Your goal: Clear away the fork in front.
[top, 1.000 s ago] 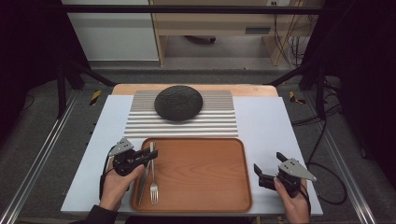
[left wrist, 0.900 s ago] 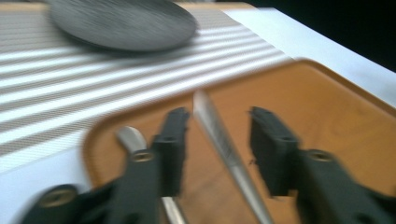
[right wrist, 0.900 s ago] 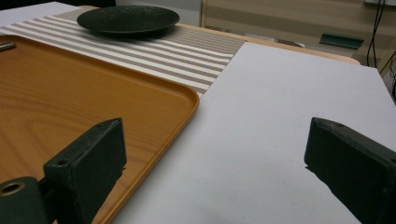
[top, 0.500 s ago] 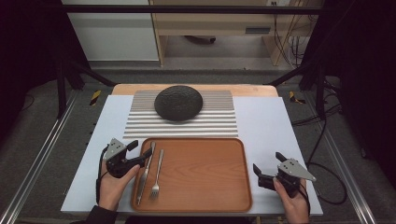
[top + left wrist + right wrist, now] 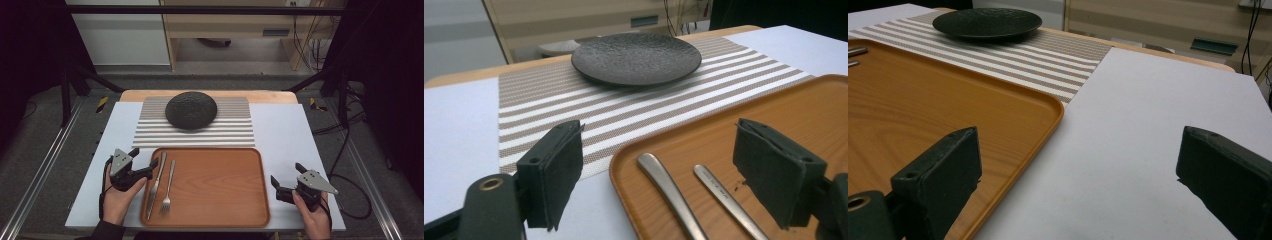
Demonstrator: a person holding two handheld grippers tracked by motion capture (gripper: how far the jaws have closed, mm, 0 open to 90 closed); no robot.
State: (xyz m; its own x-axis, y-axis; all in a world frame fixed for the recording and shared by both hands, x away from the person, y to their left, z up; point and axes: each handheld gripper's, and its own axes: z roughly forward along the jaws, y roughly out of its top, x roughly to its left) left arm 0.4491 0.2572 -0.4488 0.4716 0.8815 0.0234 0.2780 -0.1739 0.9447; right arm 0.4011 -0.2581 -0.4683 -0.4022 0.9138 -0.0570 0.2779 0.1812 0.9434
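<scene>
A knife [image 5: 156, 184] and a fork [image 5: 167, 189] lie side by side on the left part of a wooden tray [image 5: 220, 187]. My left gripper [image 5: 144, 159] hovers at the tray's left edge; its jaws have just been opening and now stand open with nothing held. In the left gripper view the knife handle [image 5: 668, 189] and fork handle [image 5: 723, 194] rest on the tray [image 5: 784, 105] just beyond the open left gripper [image 5: 660, 150]. My right gripper [image 5: 286, 175] is open and empty over the white mat, right of the tray, as the right gripper view [image 5: 1078, 165] also shows.
A dark textured plate [image 5: 191, 110] sits on a striped placemat [image 5: 235, 131] behind the tray. A white mat [image 5: 295, 135] covers the table. The table's front edge runs close behind both hands. Dark frame posts stand at both sides.
The left gripper was over the tray holding the knife. It has let the knife go beside the fork, opened and drawn back to the left. The right gripper has kept still.
</scene>
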